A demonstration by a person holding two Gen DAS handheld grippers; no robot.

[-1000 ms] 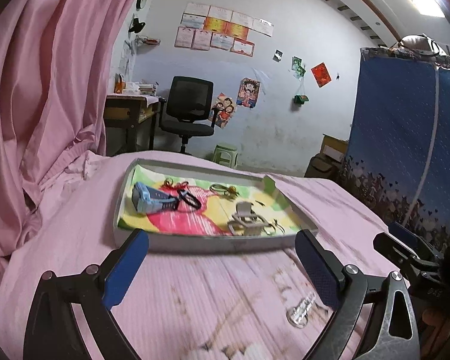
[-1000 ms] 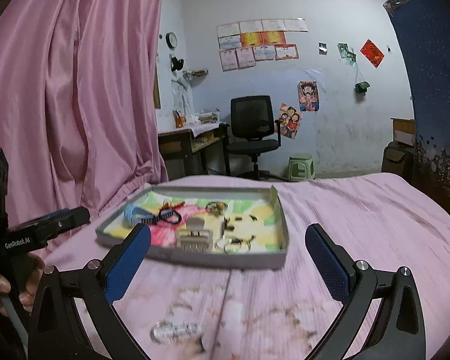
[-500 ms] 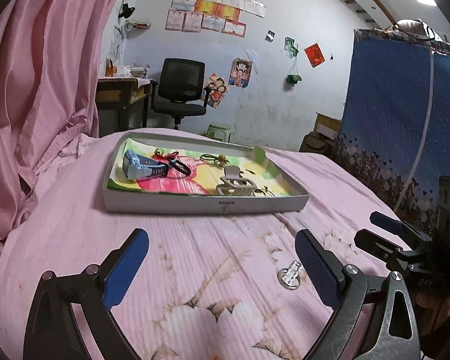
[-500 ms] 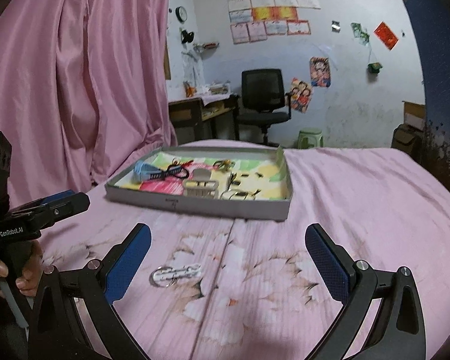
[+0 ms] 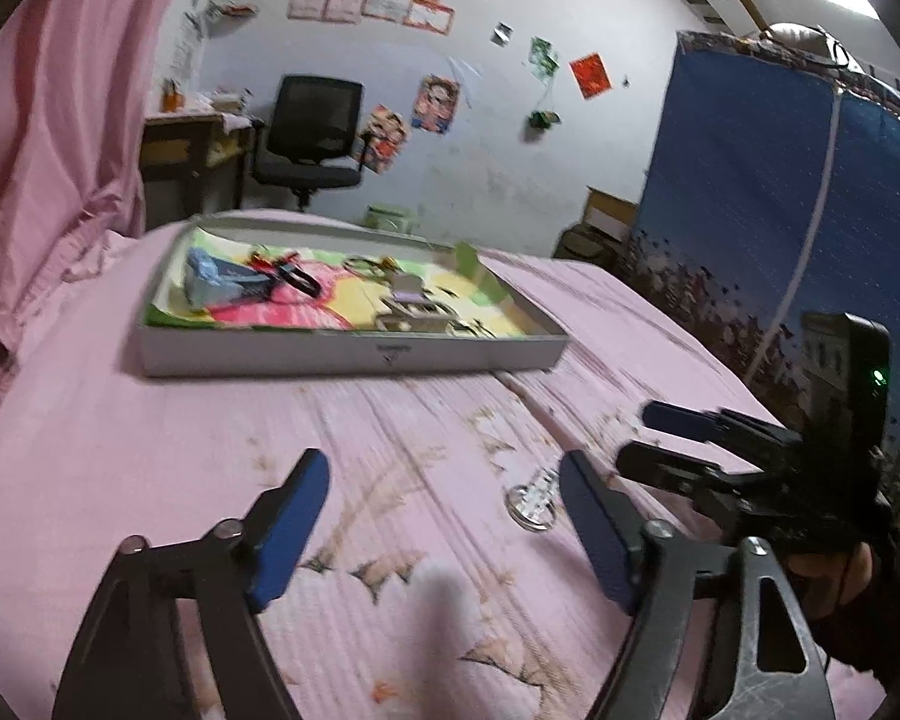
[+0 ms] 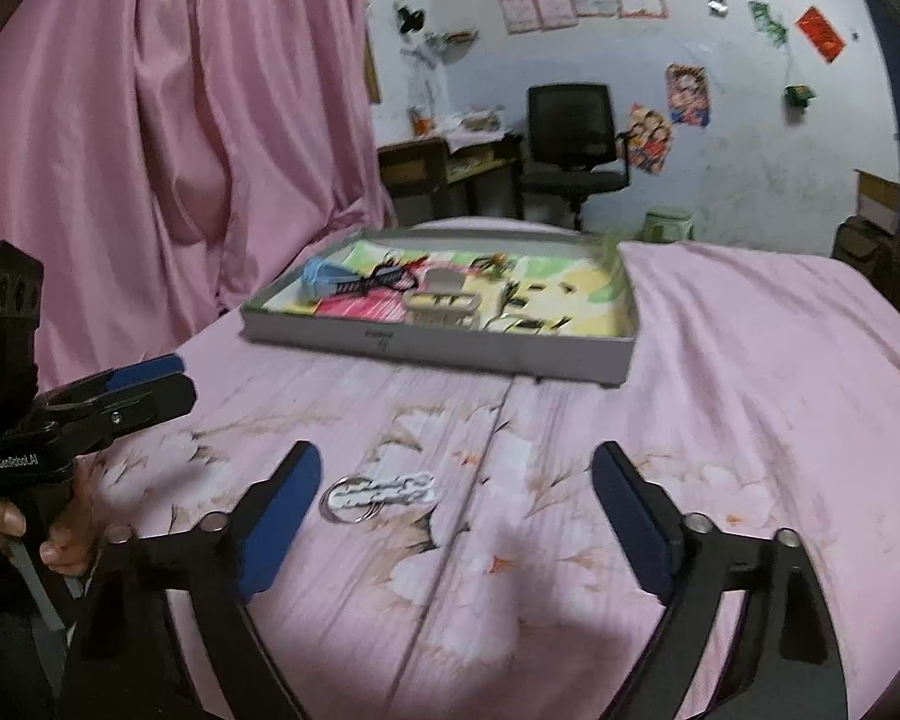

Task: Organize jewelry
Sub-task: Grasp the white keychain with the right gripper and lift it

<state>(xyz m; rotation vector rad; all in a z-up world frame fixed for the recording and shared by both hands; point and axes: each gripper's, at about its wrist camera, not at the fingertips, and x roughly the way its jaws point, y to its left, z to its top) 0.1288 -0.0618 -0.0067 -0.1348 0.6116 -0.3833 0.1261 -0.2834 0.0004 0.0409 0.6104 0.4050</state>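
The silver clip (image 6: 381, 493), a small ring-ended piece of jewelry, lies flat on the pink bedsheet (image 6: 750, 372), outside the tray (image 6: 438, 354) that sits well apart at about 12 o'clock from it. In the right wrist view the clip now sits low in frame, just beside the left-hand pad of the right gripper (image 6: 456, 516) at roughly 9 o'clock of the gap; a second ago it lay at the very bottom edge with the tray filling the middle. Both tools have tipped downward toward the sheet. The right gripper's jaws have just been closing from their widest, yet nothing lies between them (the clip is off to one side). The left gripper (image 5: 444, 522) has likewise been narrowing, jaws apart on bare sheet, with the clip near its right pad at about 2 o'clock. Judging by this, a pickup of the clip is being lined up; neither tool holds anything yet.
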